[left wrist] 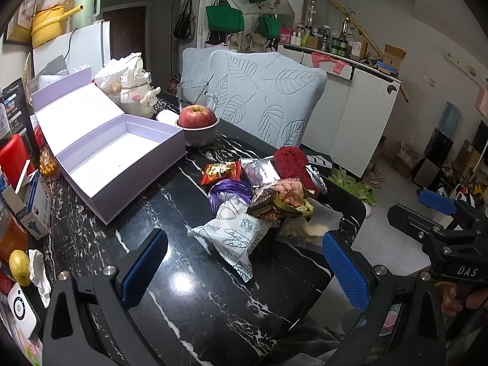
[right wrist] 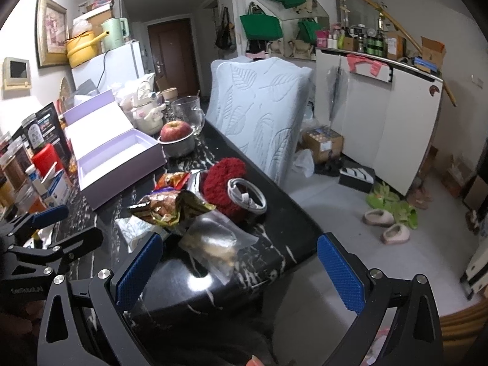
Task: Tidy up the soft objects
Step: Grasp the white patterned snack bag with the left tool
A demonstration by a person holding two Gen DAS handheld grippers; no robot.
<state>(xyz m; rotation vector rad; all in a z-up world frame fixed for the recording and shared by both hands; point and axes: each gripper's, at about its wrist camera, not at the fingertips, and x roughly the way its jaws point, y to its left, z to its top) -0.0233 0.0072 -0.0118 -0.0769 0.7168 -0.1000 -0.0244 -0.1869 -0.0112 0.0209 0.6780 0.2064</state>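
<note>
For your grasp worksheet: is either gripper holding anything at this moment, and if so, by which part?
Nothing is held. The left gripper and the right gripper are both open, above the table, short of the snack packets.
</note>
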